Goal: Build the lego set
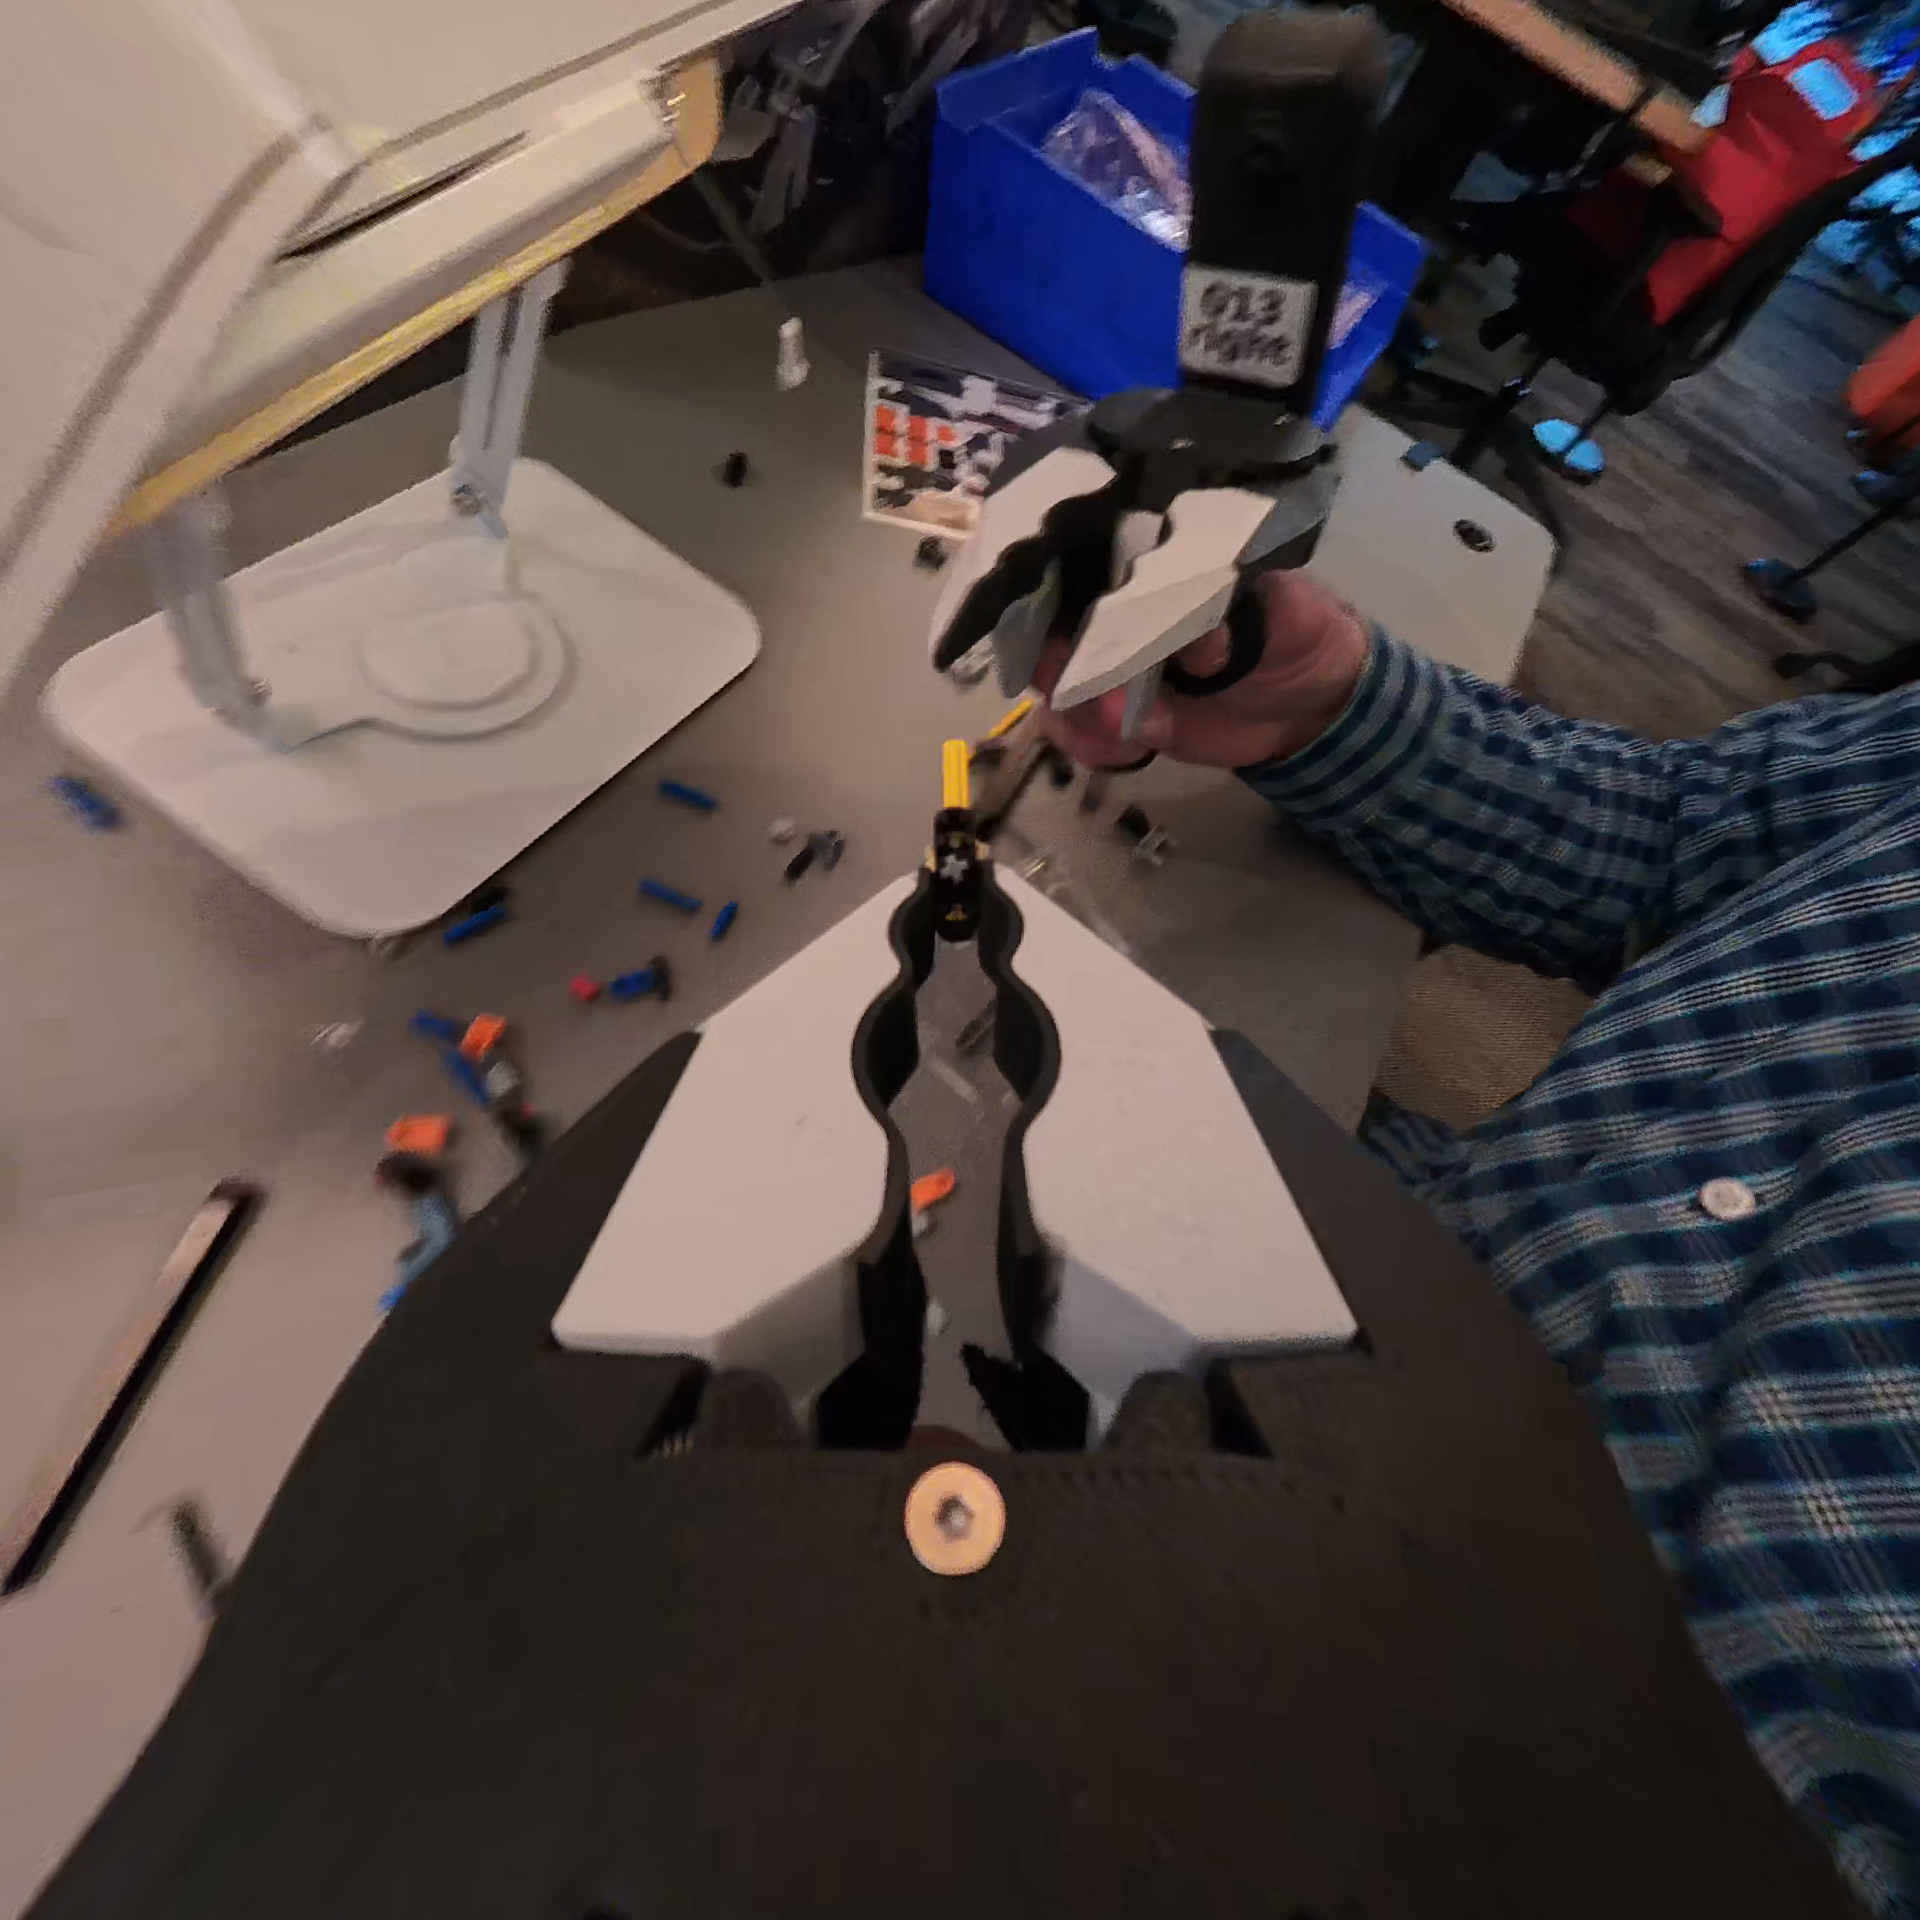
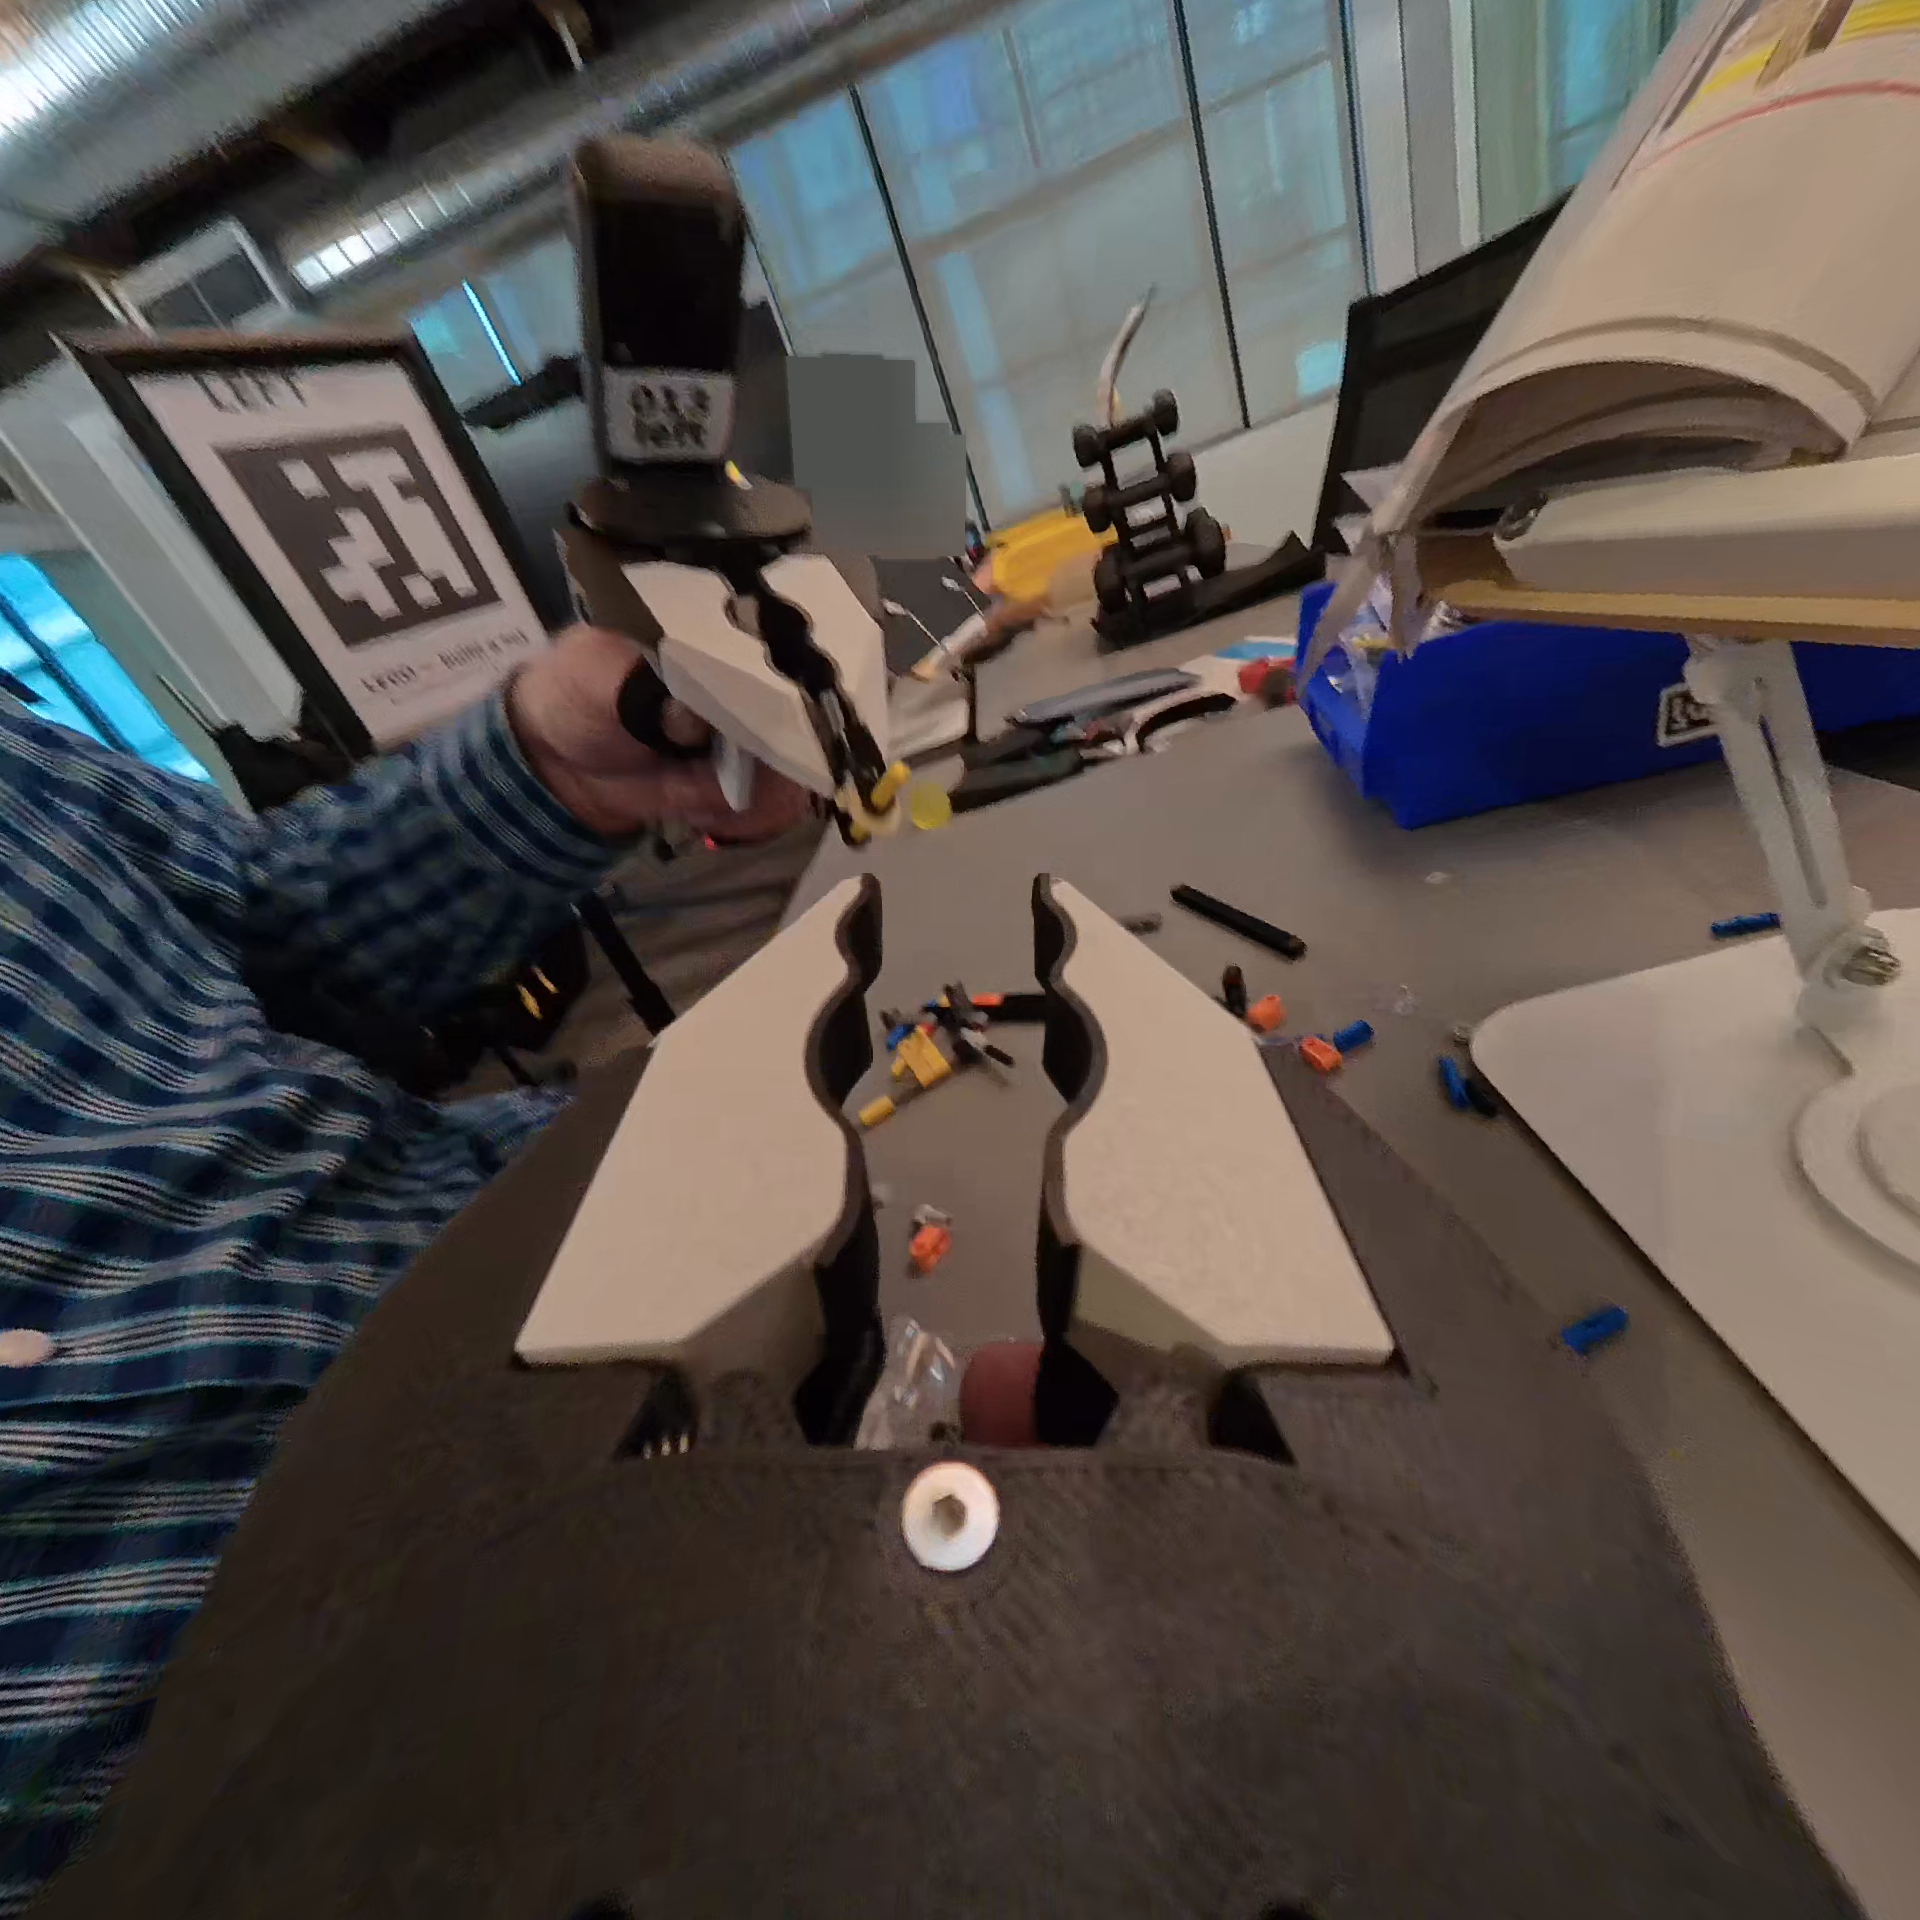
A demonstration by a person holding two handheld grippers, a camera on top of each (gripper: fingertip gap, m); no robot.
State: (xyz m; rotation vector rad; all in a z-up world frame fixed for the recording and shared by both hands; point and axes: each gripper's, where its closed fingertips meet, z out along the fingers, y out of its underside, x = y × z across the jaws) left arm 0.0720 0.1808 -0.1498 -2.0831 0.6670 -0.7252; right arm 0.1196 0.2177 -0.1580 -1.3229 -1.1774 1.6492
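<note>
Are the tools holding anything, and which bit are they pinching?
The left tool is shut on a small black and yellow lego piece, pinching its black end; the yellow end sticks out. The right tool is open and holds nothing.

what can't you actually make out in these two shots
- Left wrist view: the black-and-yellow lego assembly in the left gripper; its lower part is hidden between the fingertips.
- Left wrist view: loose lego pieces on the table are motion-blurred, so their shapes are unclear.
- Right wrist view: the open book is cut off by the top-right edge.
</note>
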